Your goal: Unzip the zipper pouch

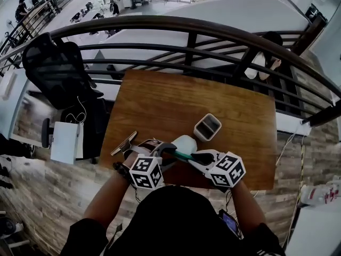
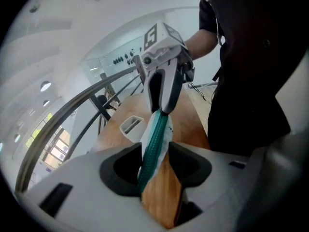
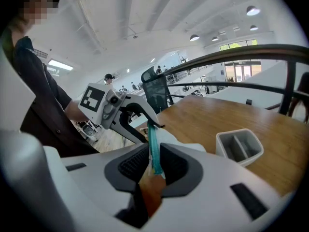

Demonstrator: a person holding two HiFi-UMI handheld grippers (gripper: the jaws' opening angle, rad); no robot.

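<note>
1. Though both grippers are at it, the zipper pouch (image 1: pixel 184 143), white with a teal zipper (image 2: pixel 155 139), shows no opening. In the left gripper view the teeth run as one closed band. Judged state of the task: the hold is being set up and the unzipping is not yet begun, so the whole run of the zipper is left.
2. Location of the pouch: over the near edge of the bench (image 1: pixel 160 97), about midway along it, strung between the two grippers. Whether its body rests on the wood cannot be told.
3. Right gripper (image 1: pixel 194 157): jaws narrow, with the pads pressed on the teal edge at one end of the pouch. Whether the slider tab is inside that grip cannot be made out.
4. Left gripper (image 1: pixel 168 150): jaws about half apart. The other end of the zipper lies between them against one pad, and bare wood shows between the pouch and the other pad, so it is judged not clamped.
5. Pose: the left forearm (image 1: pixel 106 196) and right forearm (image 1: pixel 248 201) come in from the near edge. Both grippers angle downward and face each other tip to tip, close together, with their marker cubes uppermost.
6. Also present: a grey divided tray (image 1: pixel 207 127), on the bench just beyond the pouch, with neither gripper touching it.
</note>
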